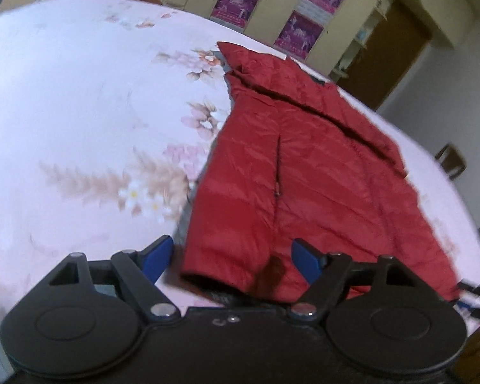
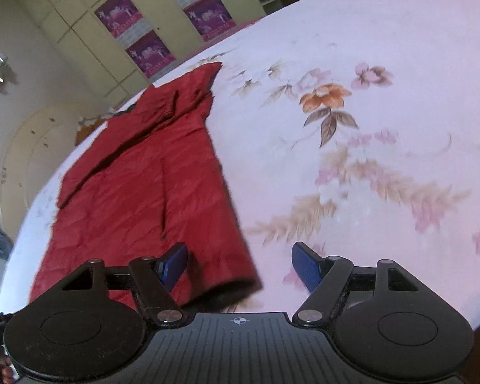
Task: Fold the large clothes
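Covering the bed, a floral sheet (image 1: pixel 80 96) bears a red jacket (image 1: pixel 288 176); both grippers spread.

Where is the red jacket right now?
The red jacket lies flat on the floral bedsheet, its near hem between both grippers: right of centre in the left wrist view, left of centre in the right wrist view.

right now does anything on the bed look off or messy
One oddity: a dark patch on the red jacket near its hem, a stain or a shadow. Otherwise it lies flat on the floral sheet.
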The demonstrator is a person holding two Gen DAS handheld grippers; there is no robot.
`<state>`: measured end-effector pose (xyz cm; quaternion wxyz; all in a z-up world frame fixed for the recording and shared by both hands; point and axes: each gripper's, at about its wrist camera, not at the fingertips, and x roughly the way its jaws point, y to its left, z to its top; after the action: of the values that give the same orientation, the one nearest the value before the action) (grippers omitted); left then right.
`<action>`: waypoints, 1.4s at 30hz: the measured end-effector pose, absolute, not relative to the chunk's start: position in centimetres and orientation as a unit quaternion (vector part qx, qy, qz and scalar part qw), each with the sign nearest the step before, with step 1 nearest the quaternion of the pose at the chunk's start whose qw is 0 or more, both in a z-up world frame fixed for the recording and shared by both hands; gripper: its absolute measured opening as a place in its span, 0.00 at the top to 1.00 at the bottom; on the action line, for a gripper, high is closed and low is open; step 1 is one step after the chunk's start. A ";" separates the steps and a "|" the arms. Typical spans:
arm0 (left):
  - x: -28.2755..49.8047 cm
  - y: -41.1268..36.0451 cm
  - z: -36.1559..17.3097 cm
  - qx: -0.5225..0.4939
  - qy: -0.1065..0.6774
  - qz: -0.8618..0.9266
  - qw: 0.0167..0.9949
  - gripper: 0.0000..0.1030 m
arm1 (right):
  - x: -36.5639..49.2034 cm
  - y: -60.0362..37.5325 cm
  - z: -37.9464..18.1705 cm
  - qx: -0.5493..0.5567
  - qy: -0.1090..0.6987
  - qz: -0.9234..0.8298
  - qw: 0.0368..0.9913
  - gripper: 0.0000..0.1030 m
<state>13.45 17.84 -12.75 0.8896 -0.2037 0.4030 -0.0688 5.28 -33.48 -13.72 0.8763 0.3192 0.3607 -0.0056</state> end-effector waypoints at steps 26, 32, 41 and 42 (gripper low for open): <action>13.7 19.3 -13.4 -0.343 0.343 -0.102 0.869 0.94 | 8.0 -35.7 -12.9 0.368 0.343 0.114 0.857 0.94; 14.4 19.3 -11.0 -0.361 0.310 -0.105 0.873 0.94 | 9.0 -36.7 -9.6 0.387 0.304 0.126 0.861 0.94; 23.3 19.1 -4.3 -0.357 0.237 -0.135 0.893 0.94 | 17.9 -36.9 -2.2 0.338 0.257 0.136 0.895 0.94; 25.2 18.9 -3.7 -0.354 0.233 -0.138 0.895 0.94 | 19.2 -37.0 -1.7 0.341 0.254 0.134 0.895 0.94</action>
<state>25.18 18.95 -3.74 0.8950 -0.3540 0.2334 -0.1384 19.21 -37.05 -1.72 0.8954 0.3405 0.2538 0.1337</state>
